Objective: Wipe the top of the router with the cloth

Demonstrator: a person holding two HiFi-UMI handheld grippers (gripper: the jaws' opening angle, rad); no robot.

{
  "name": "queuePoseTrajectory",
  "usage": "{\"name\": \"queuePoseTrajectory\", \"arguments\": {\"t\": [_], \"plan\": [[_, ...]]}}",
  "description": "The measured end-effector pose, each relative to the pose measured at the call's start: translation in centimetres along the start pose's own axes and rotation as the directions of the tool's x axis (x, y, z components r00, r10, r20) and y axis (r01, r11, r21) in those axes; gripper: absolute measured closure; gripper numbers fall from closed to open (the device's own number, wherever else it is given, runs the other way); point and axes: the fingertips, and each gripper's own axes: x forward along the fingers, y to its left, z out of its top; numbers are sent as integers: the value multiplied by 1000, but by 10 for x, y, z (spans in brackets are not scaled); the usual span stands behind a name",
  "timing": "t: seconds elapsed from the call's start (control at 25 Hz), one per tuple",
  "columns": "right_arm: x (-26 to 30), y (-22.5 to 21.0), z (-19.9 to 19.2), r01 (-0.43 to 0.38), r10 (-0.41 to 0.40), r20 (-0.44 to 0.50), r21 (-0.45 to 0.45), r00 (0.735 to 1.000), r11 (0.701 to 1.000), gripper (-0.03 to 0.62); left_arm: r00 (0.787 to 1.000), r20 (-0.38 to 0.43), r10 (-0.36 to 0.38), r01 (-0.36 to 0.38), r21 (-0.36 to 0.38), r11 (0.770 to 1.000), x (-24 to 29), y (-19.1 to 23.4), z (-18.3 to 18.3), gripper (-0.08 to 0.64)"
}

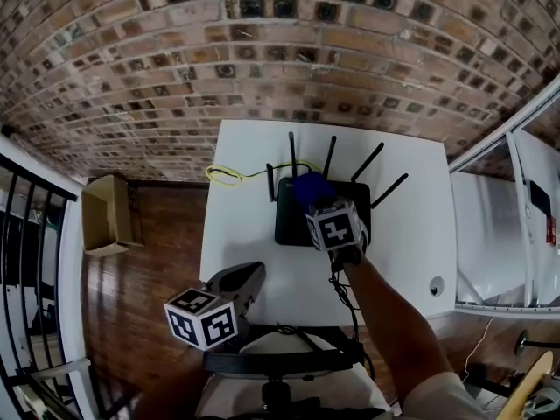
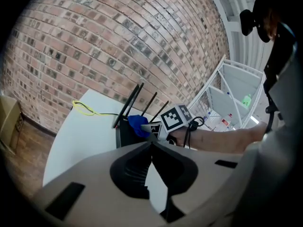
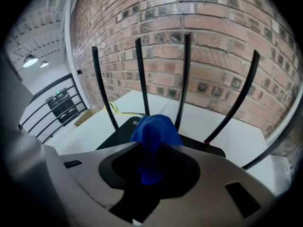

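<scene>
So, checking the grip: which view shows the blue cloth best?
The right gripper view: the cloth sits large and central, pinched in the right claw over the router. The head view and left gripper view show only a small blue patch.

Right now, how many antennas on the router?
5 antennas in the head view: one at the router's left edge, three along its back, one at its right edge. The right gripper and blue cloth cover part of it, so another may be hidden.
</scene>
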Motion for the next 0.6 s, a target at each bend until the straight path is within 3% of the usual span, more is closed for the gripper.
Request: {"name": "queuePoseTrajectory", "arguments": {"t": [0.28,0.6], "plan": [[-12,-49,-26,80,-78,-27,81,997,994,463,999,-19,-43,43,13,999,18,-12,3,531],[-30,-95,-49,176,-168,-59,186,984,967,463,997,-37,-67,68,26,997,30,-23,6,530]]}}
